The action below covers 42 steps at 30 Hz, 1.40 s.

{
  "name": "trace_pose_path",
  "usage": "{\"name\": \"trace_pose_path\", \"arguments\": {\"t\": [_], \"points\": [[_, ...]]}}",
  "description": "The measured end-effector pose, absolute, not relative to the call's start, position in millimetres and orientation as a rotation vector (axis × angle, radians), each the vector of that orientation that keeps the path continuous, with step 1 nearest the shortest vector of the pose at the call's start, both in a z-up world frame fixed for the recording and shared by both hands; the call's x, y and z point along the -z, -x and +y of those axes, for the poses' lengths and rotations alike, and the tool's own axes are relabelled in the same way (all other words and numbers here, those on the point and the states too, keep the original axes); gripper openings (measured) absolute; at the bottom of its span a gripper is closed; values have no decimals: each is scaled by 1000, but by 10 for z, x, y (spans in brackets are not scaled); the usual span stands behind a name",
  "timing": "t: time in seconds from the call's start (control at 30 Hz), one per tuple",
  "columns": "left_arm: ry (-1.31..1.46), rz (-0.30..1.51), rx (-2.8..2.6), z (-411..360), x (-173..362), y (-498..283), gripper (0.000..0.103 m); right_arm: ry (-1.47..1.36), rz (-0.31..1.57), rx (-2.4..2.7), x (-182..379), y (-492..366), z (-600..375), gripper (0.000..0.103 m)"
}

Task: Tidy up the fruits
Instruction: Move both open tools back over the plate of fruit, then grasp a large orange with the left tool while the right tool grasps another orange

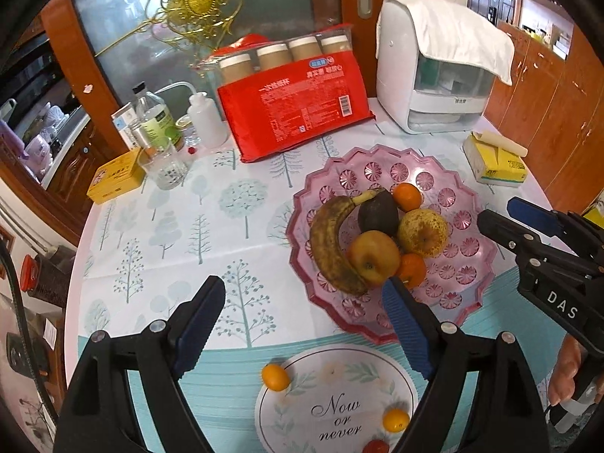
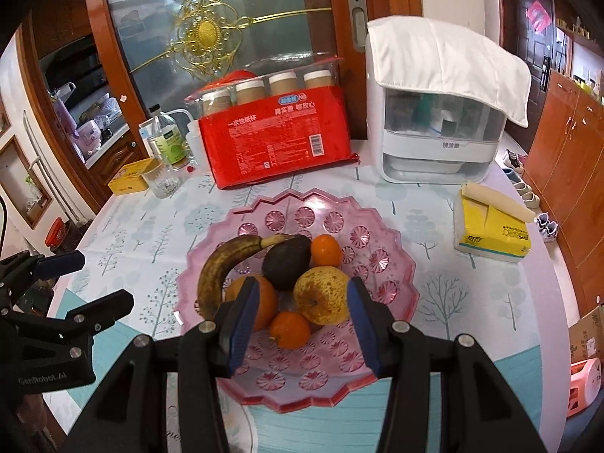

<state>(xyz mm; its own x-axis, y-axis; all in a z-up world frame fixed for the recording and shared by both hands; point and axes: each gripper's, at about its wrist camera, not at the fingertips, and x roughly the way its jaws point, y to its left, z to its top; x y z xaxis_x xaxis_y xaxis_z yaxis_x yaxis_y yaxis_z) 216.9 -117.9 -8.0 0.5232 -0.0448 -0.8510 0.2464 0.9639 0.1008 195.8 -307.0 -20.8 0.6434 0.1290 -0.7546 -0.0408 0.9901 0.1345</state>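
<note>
Left wrist view: small orange fruit (image 1: pixel 276 377) lies loose on the bench (image 1: pixel 234 234), low centre, between the spread, empty left hand-held gripper (image 1: pixel 302 324); pink fruit plate (image 1: pixel 468 222) sits upper right.

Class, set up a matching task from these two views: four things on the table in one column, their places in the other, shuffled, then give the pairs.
Things:
1. brown-spotted banana
2. small orange kumquat
3. yellow tissue pack
4. clear drinking glass

Places:
A. beside the yellow tin
B. in the pink plastic dish
C. on the round "Now or never" print
D. right of the dish, below the white appliance

Pairs: 1-B, 2-C, 3-D, 4-A
</note>
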Motion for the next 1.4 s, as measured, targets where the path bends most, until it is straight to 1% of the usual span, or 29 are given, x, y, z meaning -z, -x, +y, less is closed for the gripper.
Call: {"name": "trace_pose_path", "arguments": {"t": [0.77,0.83,0.9,1.13,1.4], "points": [[-158,889,188,-503,-376,-1346,87,-60,789,-98,-318,-1102,-2631,49],[-153,882,198,-433,-388,-1278,88,-54,784,-84,-356,-1006,-2578,49],[-144,877,208,-328,-383,-1200,92,-53,784,-71,-382,-911,-2515,49],[-128,919,214,40,-152,-981,92,-43,820,-43,-270,-606,-2220,49],[-144,1029,211,415,431,-630,92,-44,956,-61,248,-385,-1758,49]]}}
